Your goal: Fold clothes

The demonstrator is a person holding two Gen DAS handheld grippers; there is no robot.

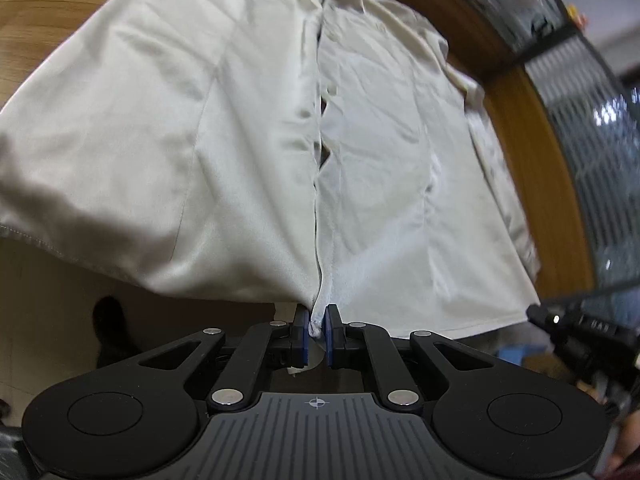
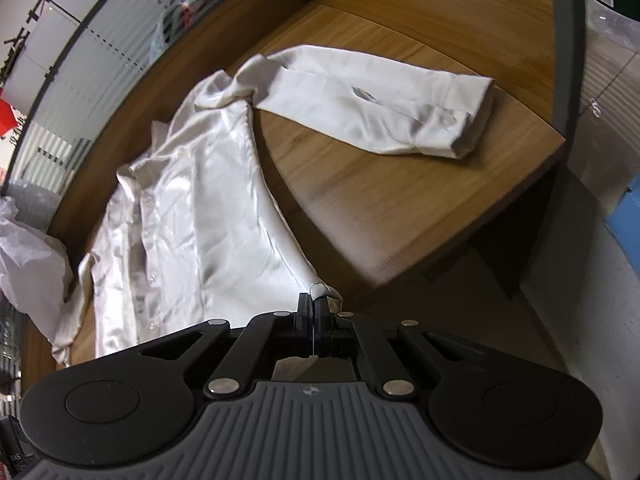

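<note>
Left claw [image 1: 317, 326]: clamped on shirt [image 1: 248, 128] hem
Right claw [image 2: 312, 304]: pinching shirt corner
Shirt: spread on desk [image 2: 380, 184]

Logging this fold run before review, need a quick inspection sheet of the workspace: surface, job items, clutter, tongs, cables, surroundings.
Surface: wooden table, rounded edge, bare wood beside the garment.
Job's things: cream button-up shirt spread front up, placket partly gaping; one long sleeve stretched out across the wood.
Clutter: crumpled white plastic bag at the table's far-left edge in the right wrist view.
Tongs: left tongs shut on the shirt hem at the placket; right tongs shut on a hem corner.
Cables: nothing seen.
Surroundings: glass partition behind the table; grey post; blue box on the floor side.
</note>
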